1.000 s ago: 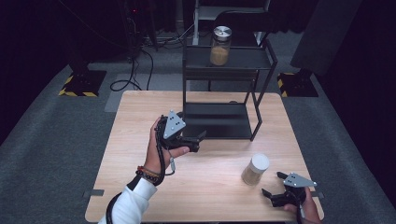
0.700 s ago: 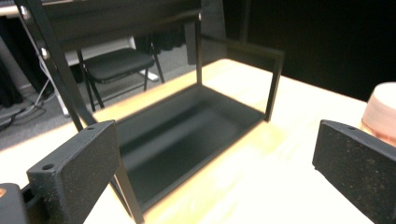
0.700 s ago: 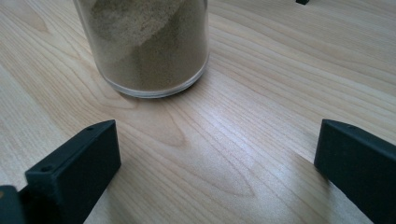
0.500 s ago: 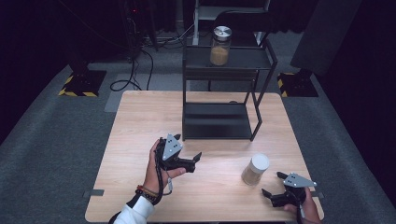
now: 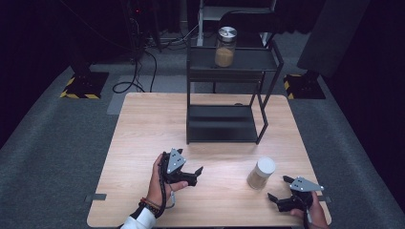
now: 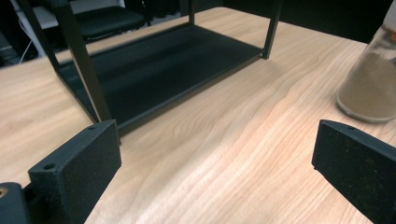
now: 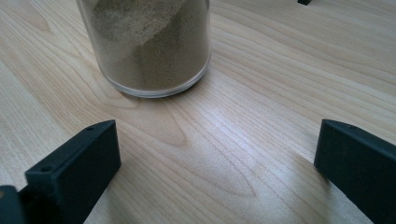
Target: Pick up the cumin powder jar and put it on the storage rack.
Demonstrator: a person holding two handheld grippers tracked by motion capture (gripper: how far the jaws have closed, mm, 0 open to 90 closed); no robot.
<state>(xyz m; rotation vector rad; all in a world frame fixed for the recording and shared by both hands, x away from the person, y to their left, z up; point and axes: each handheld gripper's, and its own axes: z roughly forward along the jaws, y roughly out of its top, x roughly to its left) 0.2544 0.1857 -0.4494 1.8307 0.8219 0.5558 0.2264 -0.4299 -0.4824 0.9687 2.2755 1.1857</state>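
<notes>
Since the earlier frames the left gripper (image 5: 193, 175) has drawn back from just in front of the rack toward the lower middle of the high view, while the right gripper (image 5: 281, 190) has kept its place at the lower right.

Nearest the bottom edge of the high view, the right gripper sits low over the table (image 5: 143, 143) close to its near right corner, held in a hand (image 5: 313, 214) that comes in from the bottom. Its jaws are spread wide with nothing between them. In the right gripper view the two black jaws stand at the lower left and lower right with bare wood between, and the jar with the white lid (image 7: 147, 44) stands upright in the upper left of that frame, just beyond the jaws and not touched by them.

A little farther up in the high view, the left gripper lies in the person's left hand (image 5: 160, 179), jaws likewise parted and empty, pointing toward the right of the frame. The left gripper view shows the jar at its right edge, well beyond the right jaw.

The jar (image 5: 261, 173) rests on the table between the two grippers, much nearer the right one.

Farther back, in the middle of the frame, the black rack (image 5: 229, 124) stands on the table. On its top shelf, at the upper middle, stands a second jar with a metal lid (image 5: 225, 46).
</notes>
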